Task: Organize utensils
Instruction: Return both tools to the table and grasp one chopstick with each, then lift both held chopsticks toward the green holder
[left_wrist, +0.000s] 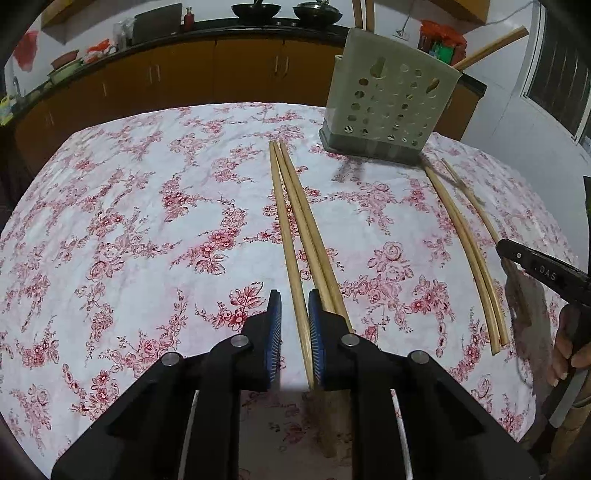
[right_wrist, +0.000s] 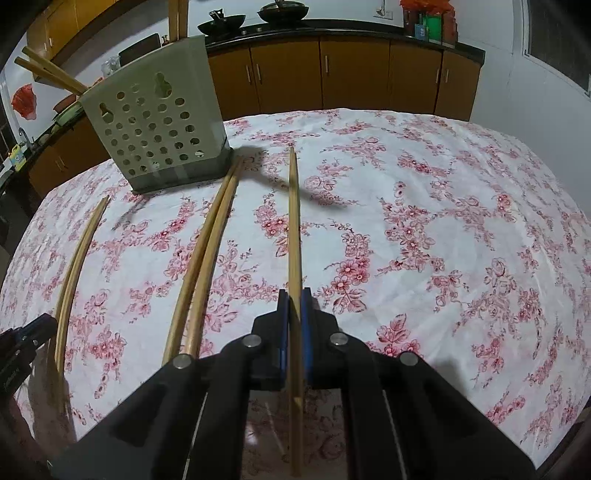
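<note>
1. The step in hand seems to be the pick-up of chopsticks from the surface (right_wrist: 461, 206), to bring them to the holder (right_wrist: 159, 133).
2. The right gripper (right_wrist: 294, 314) has its jaws narrow and closed on one chopstick (right_wrist: 294, 229). This stick runs between the blue pads and points toward the far side of the surface.
3. The left gripper (left_wrist: 294, 317) has its jaws narrow around one stick (left_wrist: 286, 236) of a group of three. The stick touches the right pad, but a gap shows at the left pad, so the grip is not yet firm.
4. The two other sticks (left_wrist: 314, 236) of this group lie just beside it and pass under the right jaw.
5. One more pair (left_wrist: 465, 243) lies between the two grippers, on the cloth.
6. The holder stands upright at the far side, and some chopsticks lean out of its top already.
7. The next move, in my judgement, calls for lifting each stick and tilting it over the holder's open top.
8. The neighbouring sticks may be dragged along with the left one.
</note>
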